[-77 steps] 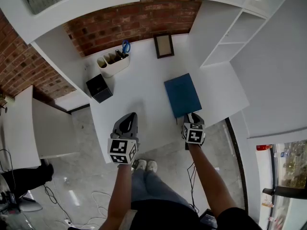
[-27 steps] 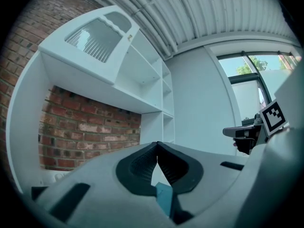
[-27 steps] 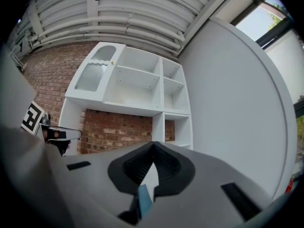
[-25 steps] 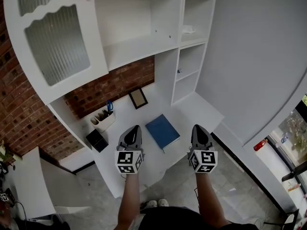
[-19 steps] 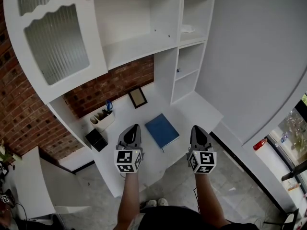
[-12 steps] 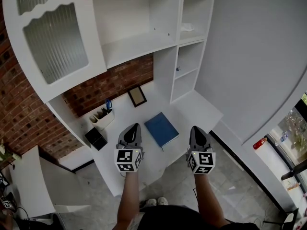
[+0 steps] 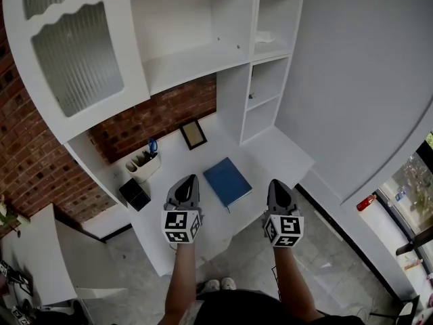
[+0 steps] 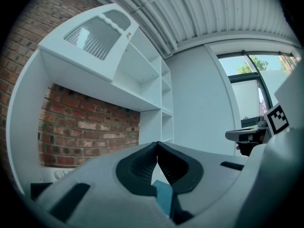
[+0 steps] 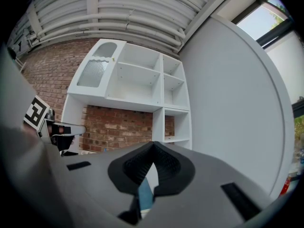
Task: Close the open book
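Head view: blue book [image 7: 228, 181] lies flat, cover already down, on the white desk [image 7: 210, 225], ahead of and between both claws, with its long axis running away from the person and slanted a little left. Left gripper [image 7: 187, 179] and right gripper [image 7: 278, 182] each have jaws pressed together on nothing, both clear of the book. Left looks marginally nearer.

the book [image 7: 228, 181] is thin, with a plain dark blue cover and no print that can be made out. it is closed and lies flat, cover up, on the white desk [image 7: 274, 156]. it sits near the middle of the desk top, turned at a slant to the desk's front edge, with its nearest corner close to that edge.
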Tool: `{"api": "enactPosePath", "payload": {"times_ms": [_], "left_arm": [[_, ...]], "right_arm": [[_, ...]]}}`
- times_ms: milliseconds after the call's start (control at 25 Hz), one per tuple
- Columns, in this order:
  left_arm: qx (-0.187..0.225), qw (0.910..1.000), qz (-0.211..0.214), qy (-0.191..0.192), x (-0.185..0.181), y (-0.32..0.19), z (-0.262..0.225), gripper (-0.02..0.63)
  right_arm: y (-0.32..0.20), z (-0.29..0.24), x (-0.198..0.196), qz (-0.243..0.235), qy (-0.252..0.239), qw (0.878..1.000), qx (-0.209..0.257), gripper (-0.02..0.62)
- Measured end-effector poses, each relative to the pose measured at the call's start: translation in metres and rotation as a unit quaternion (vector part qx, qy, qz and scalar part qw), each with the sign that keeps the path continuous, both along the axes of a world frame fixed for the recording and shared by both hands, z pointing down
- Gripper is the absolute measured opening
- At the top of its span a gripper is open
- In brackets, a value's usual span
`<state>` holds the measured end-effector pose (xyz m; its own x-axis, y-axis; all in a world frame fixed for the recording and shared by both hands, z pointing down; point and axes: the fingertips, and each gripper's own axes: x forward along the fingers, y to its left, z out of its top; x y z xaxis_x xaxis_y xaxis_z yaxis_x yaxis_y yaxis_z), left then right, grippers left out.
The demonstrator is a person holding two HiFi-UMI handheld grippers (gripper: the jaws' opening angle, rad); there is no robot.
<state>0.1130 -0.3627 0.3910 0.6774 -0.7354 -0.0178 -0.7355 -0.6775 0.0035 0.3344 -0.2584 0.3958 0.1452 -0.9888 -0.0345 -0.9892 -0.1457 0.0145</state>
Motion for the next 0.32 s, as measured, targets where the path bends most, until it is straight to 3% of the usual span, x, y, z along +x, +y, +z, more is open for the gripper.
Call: {"api": "enactPosePath", "payload": {"times_ms": [320], "left_arm": [[-0.003, 1.0000, 0.000, -0.002, -0.0001, 0.0009, 0.0031, 0.009]], "right_arm": [[0.0007, 0.0075, -0.0001, 0.001, -0.002, 1.000, -0.008, -0.003]]}}
